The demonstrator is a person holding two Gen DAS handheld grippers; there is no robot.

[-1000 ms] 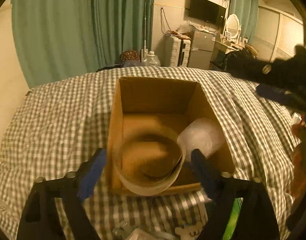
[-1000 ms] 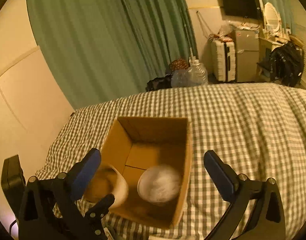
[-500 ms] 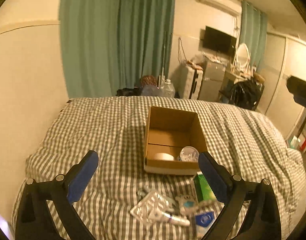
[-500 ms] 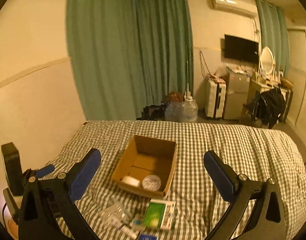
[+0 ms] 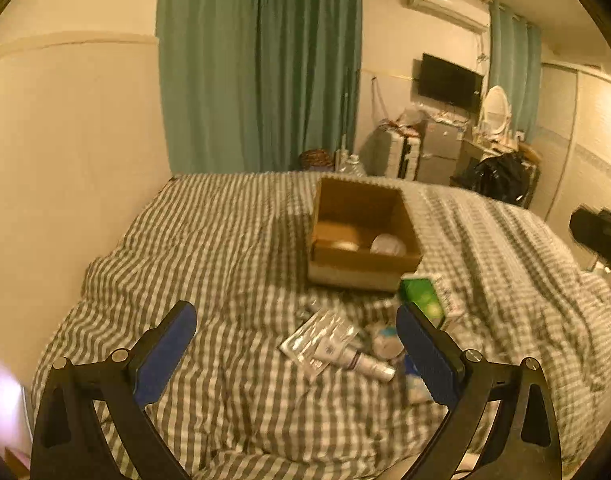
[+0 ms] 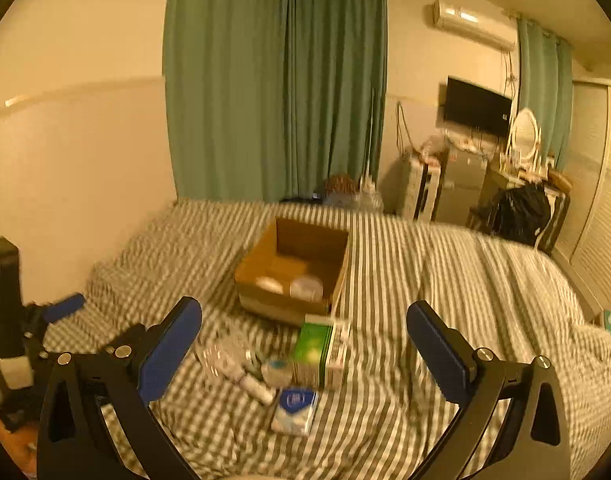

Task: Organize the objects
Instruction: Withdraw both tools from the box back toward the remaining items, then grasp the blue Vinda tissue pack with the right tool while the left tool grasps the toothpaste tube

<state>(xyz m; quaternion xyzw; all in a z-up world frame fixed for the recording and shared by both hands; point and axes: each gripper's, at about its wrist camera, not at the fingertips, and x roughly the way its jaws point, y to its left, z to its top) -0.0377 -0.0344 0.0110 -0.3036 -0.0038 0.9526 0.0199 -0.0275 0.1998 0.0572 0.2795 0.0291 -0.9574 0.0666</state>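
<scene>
Both grippers agape — box beyond

Brown box, green-and-white checked bedspread, teal curtains.

Open cardboard box holding tape roll, items scattered beside

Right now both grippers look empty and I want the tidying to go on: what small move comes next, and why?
Probably lower the right gripper toward the green box, which lies loose on the checked bedspread just before the cardboard box. Both it and the left gripper are open and hold nothing, and that box lies almost between the right one's fingers.
</scene>
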